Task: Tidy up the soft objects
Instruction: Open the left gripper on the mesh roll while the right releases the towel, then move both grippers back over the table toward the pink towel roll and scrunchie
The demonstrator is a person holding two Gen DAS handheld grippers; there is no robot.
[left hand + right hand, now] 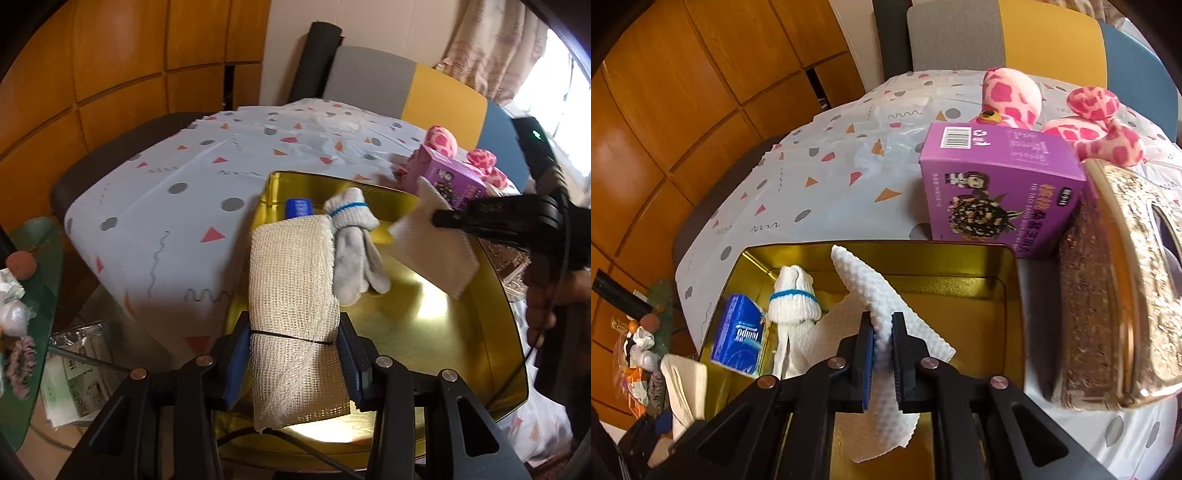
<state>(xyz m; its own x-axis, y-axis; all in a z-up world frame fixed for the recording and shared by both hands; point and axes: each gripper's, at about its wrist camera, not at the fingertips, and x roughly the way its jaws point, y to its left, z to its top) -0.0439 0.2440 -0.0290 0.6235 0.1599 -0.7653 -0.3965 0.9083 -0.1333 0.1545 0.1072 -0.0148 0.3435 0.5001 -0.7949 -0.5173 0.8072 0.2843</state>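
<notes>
The left gripper (293, 345) has its jaws clamped on a rolled mesh cloth (291, 295), held over the near left part of the gold tin (491, 350); the right gripper (882, 345) pinches a white textured cloth (871, 295) above the tin's middle. To place them well, I would lower each until it rests on the tin floor before releasing, keeping clear of the bundled glove (352, 240) and the blue tissue pack (738, 336) already lying at the far left.

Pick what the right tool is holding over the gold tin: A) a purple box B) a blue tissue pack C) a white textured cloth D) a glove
C: the right tool is shut on the white cloth, above the tin.
</notes>
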